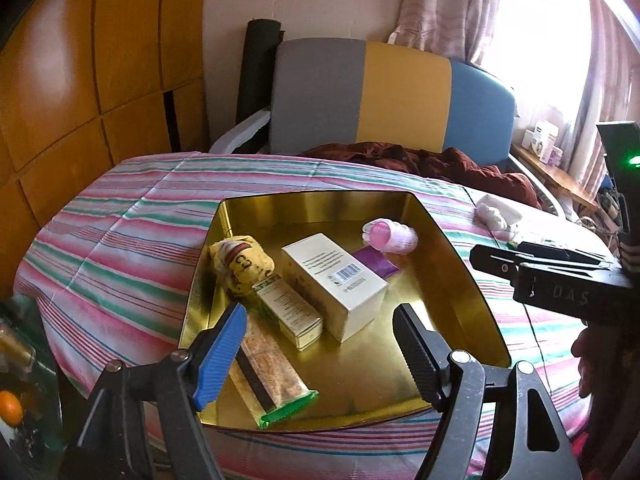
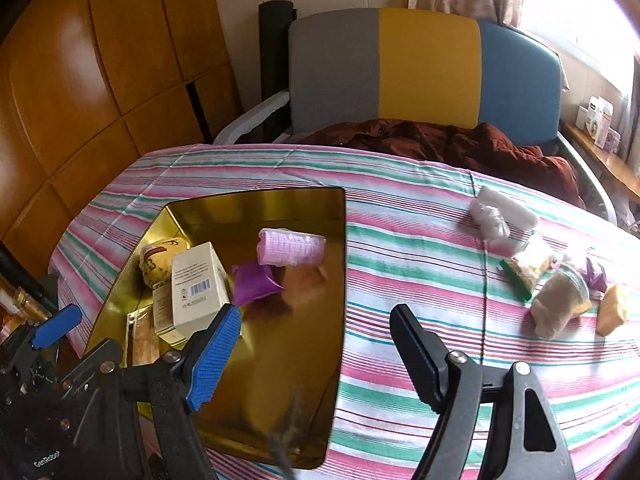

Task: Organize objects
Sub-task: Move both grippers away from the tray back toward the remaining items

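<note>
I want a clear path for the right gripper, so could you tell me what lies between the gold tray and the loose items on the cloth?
Only bare striped tablecloth lies between the gold tray and the loose items, as the right wrist view shows.

"DAS" on the right claw (image 1: 496, 264) body, "GenRobot" on the left claw (image 2: 56, 326) housing, barcode on cream box (image 1: 340, 280)

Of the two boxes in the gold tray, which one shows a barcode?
The larger cream box, with a barcode on its top face. The slimmer box beside it shows only fine print.
</note>
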The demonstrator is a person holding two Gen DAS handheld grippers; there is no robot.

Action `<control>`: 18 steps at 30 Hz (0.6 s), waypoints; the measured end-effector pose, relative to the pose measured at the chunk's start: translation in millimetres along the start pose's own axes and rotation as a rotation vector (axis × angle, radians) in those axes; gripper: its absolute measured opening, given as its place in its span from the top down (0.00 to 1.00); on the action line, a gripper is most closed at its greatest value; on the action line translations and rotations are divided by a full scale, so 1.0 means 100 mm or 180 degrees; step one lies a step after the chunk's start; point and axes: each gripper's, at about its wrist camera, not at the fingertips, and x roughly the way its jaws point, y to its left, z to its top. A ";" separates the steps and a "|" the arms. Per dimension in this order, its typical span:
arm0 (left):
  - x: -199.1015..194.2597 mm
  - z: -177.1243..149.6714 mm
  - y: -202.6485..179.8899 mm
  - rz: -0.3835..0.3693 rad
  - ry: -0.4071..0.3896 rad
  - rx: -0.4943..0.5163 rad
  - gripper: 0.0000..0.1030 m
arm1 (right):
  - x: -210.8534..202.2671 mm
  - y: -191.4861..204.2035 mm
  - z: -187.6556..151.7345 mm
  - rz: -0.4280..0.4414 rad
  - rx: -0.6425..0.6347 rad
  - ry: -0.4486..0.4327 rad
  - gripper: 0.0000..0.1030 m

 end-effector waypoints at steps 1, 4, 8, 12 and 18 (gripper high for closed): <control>0.00 0.00 -0.02 -0.0013 0.0004 0.0019 0.25 | -0.01 -0.01 -0.01 -0.0003 0.0003 -0.0007 0.23; 0.00 -0.01 -0.09 -0.0058 0.0023 0.0088 0.23 | -0.04 -0.06 -0.03 -0.0041 -0.0016 -0.0045 0.19; 0.00 -0.02 -0.18 -0.0090 0.0045 0.0165 0.22 | -0.08 -0.14 -0.06 -0.0110 -0.0030 -0.0097 0.17; 0.02 -0.01 -0.28 -0.0125 0.0065 0.0241 0.22 | -0.11 -0.23 -0.08 -0.0149 -0.0004 -0.0133 0.16; 0.02 0.01 -0.46 -0.0230 0.0049 0.0387 0.21 | -0.16 -0.44 -0.10 -0.0240 0.0114 -0.0183 0.13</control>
